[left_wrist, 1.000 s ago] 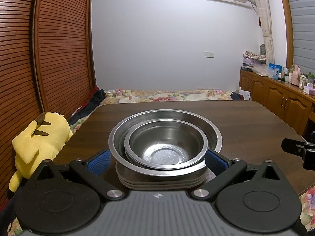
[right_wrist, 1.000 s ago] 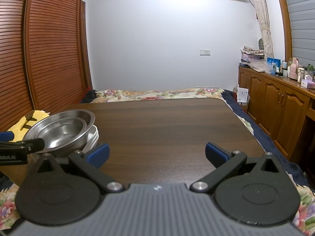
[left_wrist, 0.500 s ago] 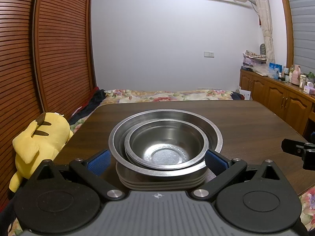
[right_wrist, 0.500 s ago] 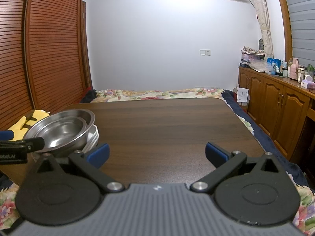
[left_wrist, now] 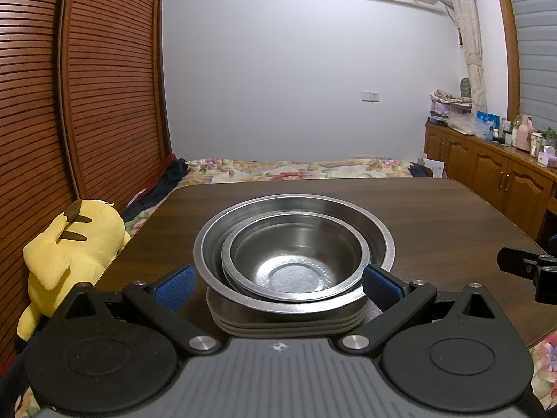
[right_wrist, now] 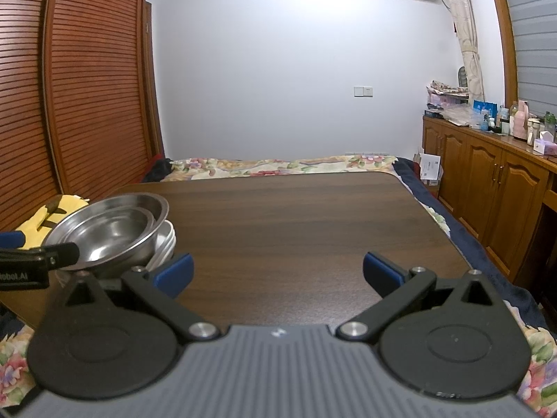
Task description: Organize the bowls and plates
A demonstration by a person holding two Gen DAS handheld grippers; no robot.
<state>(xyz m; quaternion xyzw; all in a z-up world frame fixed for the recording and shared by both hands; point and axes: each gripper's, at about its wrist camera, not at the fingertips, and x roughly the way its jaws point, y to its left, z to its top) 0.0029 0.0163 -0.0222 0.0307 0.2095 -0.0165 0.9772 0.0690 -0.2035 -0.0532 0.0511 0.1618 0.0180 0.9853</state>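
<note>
A small steel bowl [left_wrist: 296,261] is nesting inside a larger bowl [left_wrist: 294,240], both sitting on a stack of plates [left_wrist: 289,324] near the table [left_wrist: 435,216] edge closest to me. I am holding my left gripper [left_wrist: 278,282] spread wide around the stack, gripping nothing; my right gripper [right_wrist: 276,271] is hanging open over bare wood. Closing unevenly risks shoving the stack off the near edge.

A pale far wall [left_wrist: 296,87] stands between slatted wooden doors [left_wrist: 87,87] left and wooden cabinets [right_wrist: 487,181] right.
</note>
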